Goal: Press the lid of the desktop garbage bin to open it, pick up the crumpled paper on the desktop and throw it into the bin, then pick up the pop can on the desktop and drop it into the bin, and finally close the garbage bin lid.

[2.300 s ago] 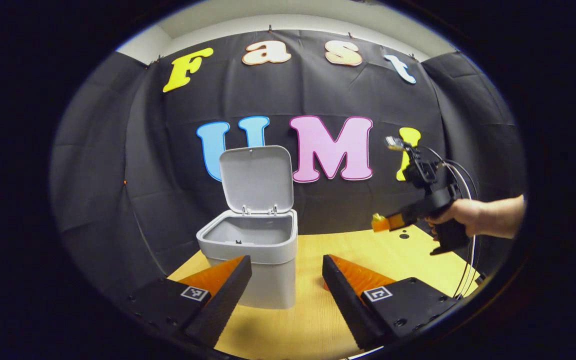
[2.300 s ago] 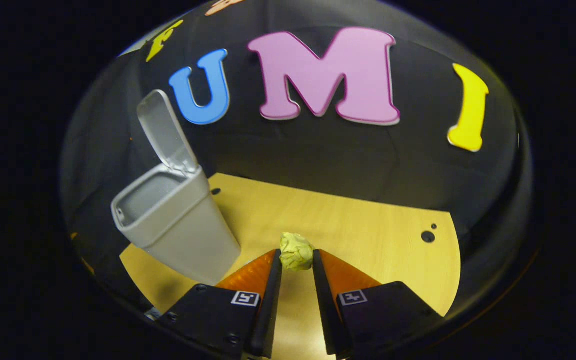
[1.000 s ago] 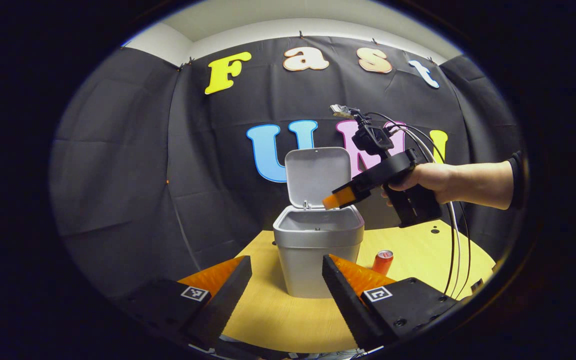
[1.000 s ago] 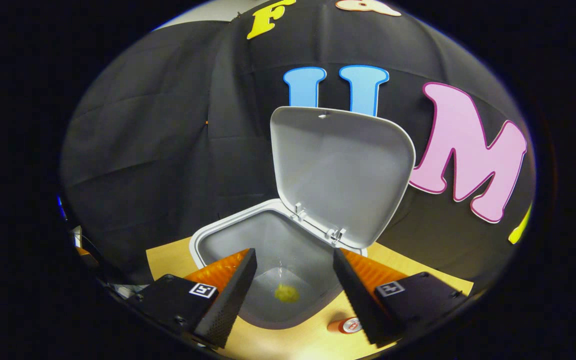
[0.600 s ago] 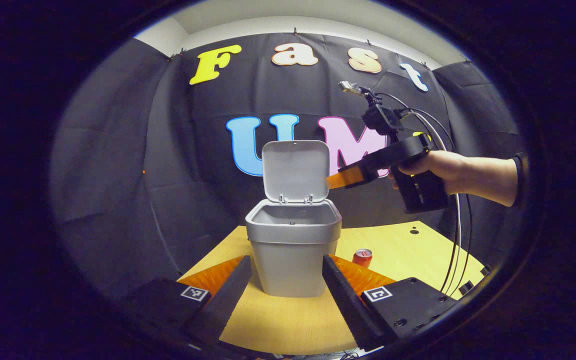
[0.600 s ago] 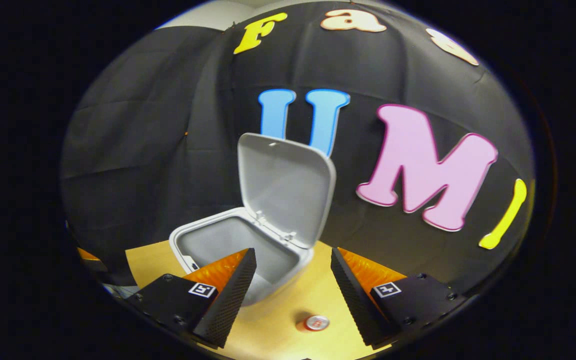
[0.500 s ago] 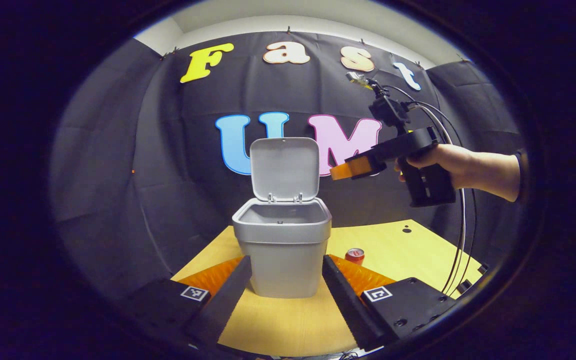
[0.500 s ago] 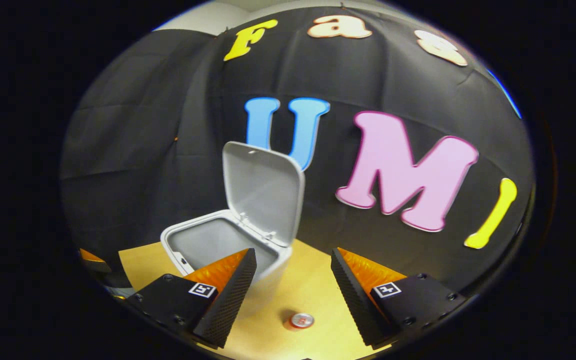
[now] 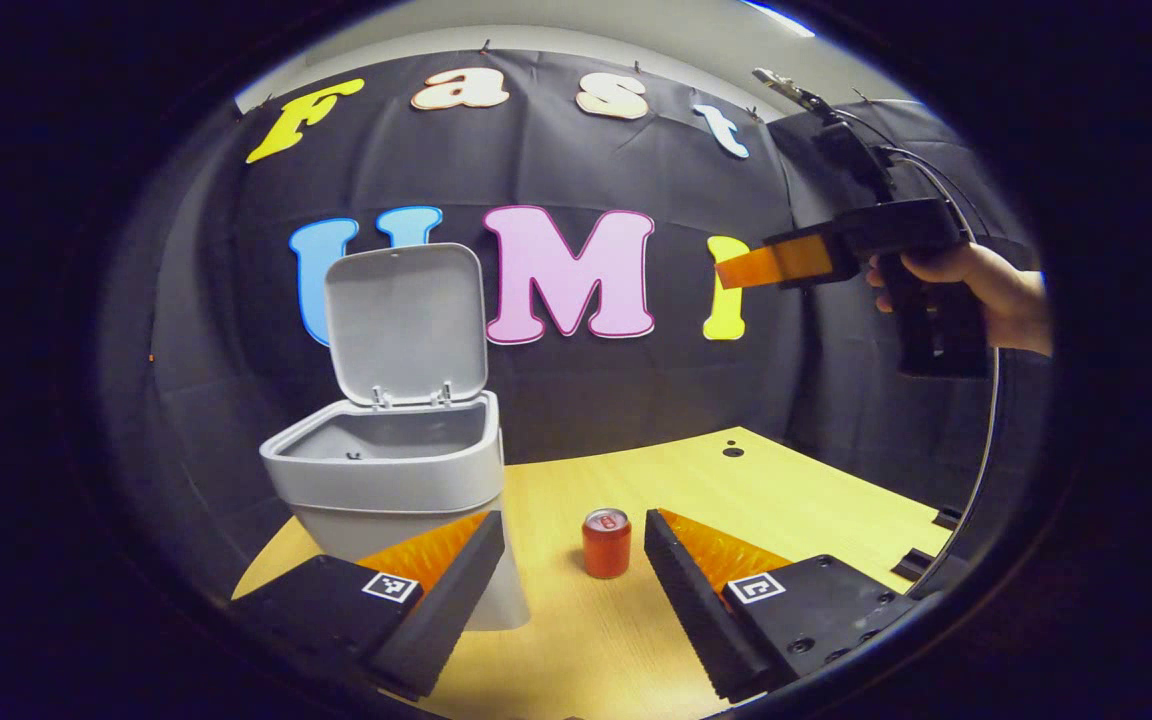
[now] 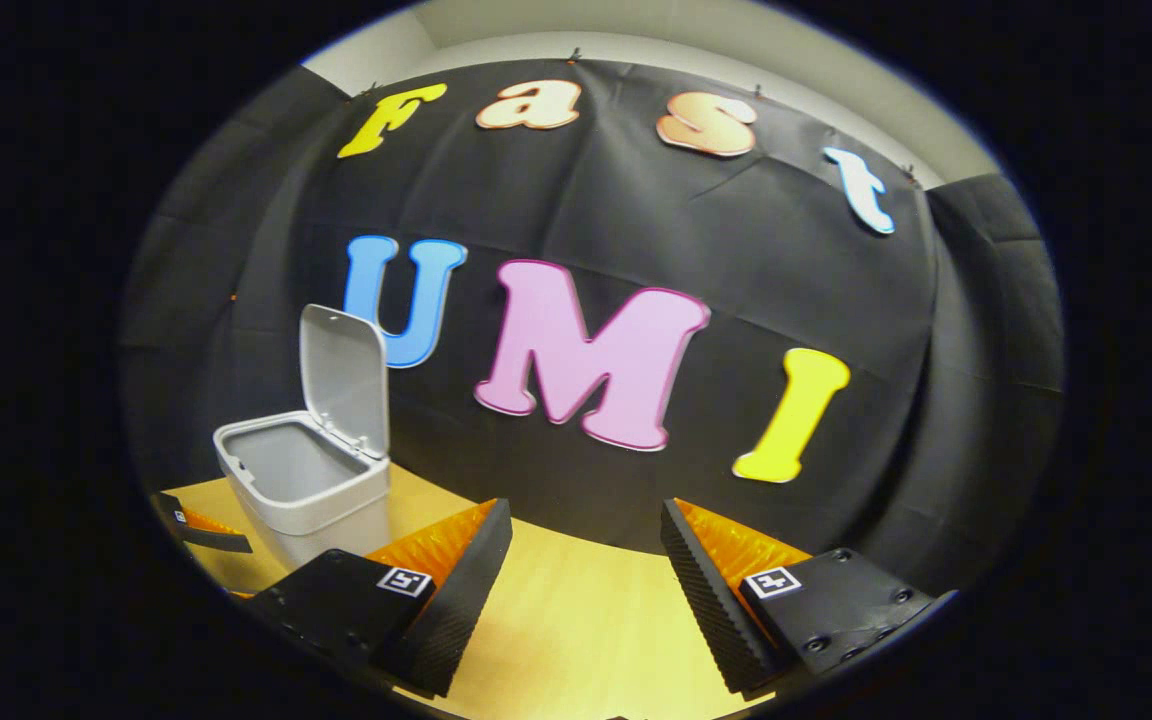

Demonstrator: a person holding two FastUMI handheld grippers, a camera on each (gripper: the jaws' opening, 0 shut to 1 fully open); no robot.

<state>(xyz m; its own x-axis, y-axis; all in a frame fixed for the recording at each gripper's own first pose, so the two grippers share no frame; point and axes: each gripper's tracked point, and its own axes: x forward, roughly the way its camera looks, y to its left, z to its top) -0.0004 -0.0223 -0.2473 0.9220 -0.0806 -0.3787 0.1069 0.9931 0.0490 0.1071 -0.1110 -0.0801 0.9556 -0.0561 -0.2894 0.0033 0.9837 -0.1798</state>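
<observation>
The grey bin (image 9: 386, 480) stands on the left of the table with its lid (image 9: 406, 320) raised; its wall hides the inside bottom. A red pop can (image 9: 605, 542) stands upright just right of the bin. My left gripper (image 9: 571, 522) is open and low over the table, and the can sits a little beyond the gap between its fingers. A hand holds my right gripper (image 9: 736, 270) high at the upper right, far from the bin. In the right gripper view, my right gripper (image 10: 586, 512) is open and empty, with the bin (image 10: 306, 500) and its lid (image 10: 344, 375) off to the left.
The yellow wooden table (image 9: 786, 500) has a small dark hole (image 9: 733, 452) near its back. Cables (image 9: 981, 450) hang from the right gripper down past the table's right edge. The black cloth wall stands close behind the bin.
The right gripper opened over the bin and the crumpled paper fell in. It then rose and drew back to the right. The left gripper swung right, so the can now lies ahead of its fingers.
</observation>
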